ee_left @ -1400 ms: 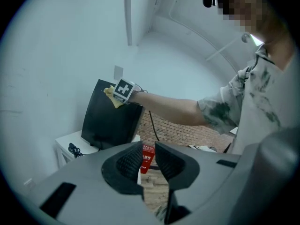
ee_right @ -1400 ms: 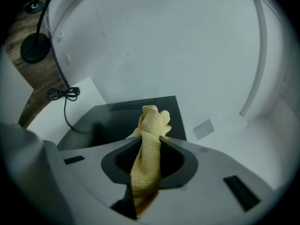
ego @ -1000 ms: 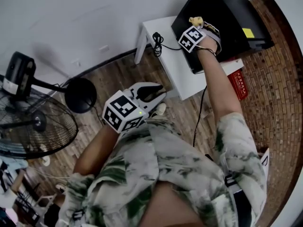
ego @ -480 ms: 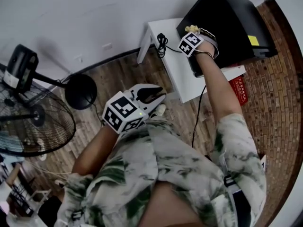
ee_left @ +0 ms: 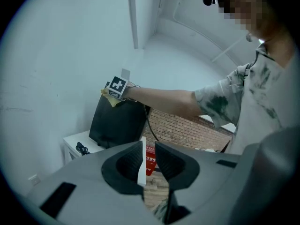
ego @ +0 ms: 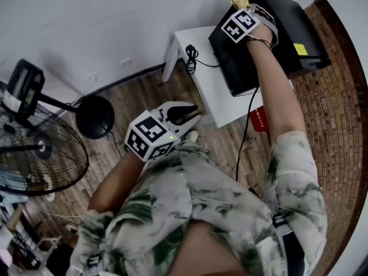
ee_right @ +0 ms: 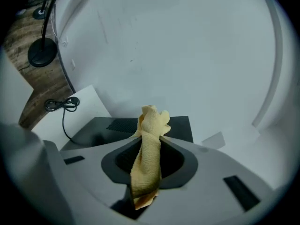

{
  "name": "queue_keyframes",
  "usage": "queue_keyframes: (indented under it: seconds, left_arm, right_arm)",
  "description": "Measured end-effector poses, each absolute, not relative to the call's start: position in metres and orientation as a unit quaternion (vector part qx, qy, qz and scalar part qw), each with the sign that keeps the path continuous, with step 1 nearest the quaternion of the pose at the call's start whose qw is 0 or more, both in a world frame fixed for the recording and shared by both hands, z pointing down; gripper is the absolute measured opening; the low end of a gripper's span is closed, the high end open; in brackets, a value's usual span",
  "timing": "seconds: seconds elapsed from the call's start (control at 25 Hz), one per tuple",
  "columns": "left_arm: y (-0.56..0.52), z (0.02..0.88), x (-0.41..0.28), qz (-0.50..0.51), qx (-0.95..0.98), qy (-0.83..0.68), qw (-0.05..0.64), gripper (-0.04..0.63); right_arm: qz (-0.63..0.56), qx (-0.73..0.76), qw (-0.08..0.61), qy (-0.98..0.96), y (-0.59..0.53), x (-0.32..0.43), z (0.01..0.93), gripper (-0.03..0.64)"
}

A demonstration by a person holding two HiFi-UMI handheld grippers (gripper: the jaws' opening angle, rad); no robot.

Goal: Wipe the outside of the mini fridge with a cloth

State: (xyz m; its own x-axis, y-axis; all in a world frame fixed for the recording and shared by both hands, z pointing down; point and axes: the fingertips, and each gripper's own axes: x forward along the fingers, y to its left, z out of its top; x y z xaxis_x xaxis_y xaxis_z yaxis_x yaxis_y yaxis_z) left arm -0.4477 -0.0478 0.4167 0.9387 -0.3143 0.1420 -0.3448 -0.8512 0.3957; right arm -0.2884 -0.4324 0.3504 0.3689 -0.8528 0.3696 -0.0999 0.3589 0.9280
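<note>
Right now my right gripper (ee_right: 149, 146) pinches a crumpled yellow cloth (ee_right: 151, 121). Its tuft pokes out past the jaw tips, over the top of the black boxy mini fridge (ee_right: 180, 125) just ahead of the claw. My left gripper (ee_left: 149, 156) hangs well back from it, jaws narrowly apart, nothing between them.

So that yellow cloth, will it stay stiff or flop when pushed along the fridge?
Probably floppy: the cloth bunches and folds above the right tool and hangs limp below it. Its nubbly weave likely grips rather than slips. It looks light, so the mini fridge shouldn't shift.
</note>
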Motion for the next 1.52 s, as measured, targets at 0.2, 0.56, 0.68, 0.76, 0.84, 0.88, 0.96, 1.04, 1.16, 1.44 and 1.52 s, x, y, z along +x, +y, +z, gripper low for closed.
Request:
queue_keyframes:
  seconds: [0.2,0.56,0.68,0.76,0.84,0.88,0.96,1.04,1.16,1.44,1.52]
  left_arm:
    - [-0.051,0.42,-0.447,0.037,0.959,-0.177,0.216,0.071]
    - [-0.057,0.435,-0.458,0.046,0.949,-0.201,0.238,0.071]
    - [-0.055,0.445,-0.46,0.054,0.945,-0.208,0.247,0.071]
    - [-0.055,0.451,-0.464,0.06,0.941,-0.215,0.253,0.071]
    - [-0.055,0.456,-0.468,0.063,0.937,-0.224,0.262,0.071]
    - [-0.055,0.459,-0.471,0.064,0.934,-0.228,0.267,0.071]
    - [-0.055,0.466,-0.476,0.069,0.928,-0.237,0.278,0.071]
    - [-0.053,0.474,-0.478,0.074,0.923,-0.244,0.288,0.071]
    - [-0.052,0.484,-0.483,0.078,0.914,-0.256,0.304,0.071]
    - [-0.052,0.502,-0.484,0.09,0.905,-0.262,0.323,0.071]
    - [-0.05,0.505,-0.482,0.093,0.905,-0.26,0.322,0.071]
  right_arm:
    - [-0.269,0.484,0.686,-0.472,-0.443,-0.278,0.366,0.098]
    - [-0.223,0.435,0.742,-0.459,-0.448,-0.264,0.458,0.098]
    - [-0.205,0.413,0.759,-0.459,-0.447,-0.263,0.495,0.098]
    - [-0.188,0.4,0.77,-0.46,-0.444,-0.26,0.525,0.098]
    - [-0.173,0.386,0.781,-0.459,-0.439,-0.256,0.555,0.098]
    - [-0.168,0.379,0.787,-0.458,-0.437,-0.255,0.568,0.098]
    - [-0.16,0.365,0.797,-0.455,-0.435,-0.254,0.592,0.098]
    - [-0.149,0.352,0.804,-0.455,-0.433,-0.253,0.615,0.098]
    - [-0.13,0.339,0.81,-0.461,-0.43,-0.248,0.646,0.098]
    - [-0.088,0.331,0.799,-0.494,-0.415,-0.251,0.698,0.098]
    - [-0.067,0.344,0.78,-0.519,-0.407,-0.253,0.705,0.098]
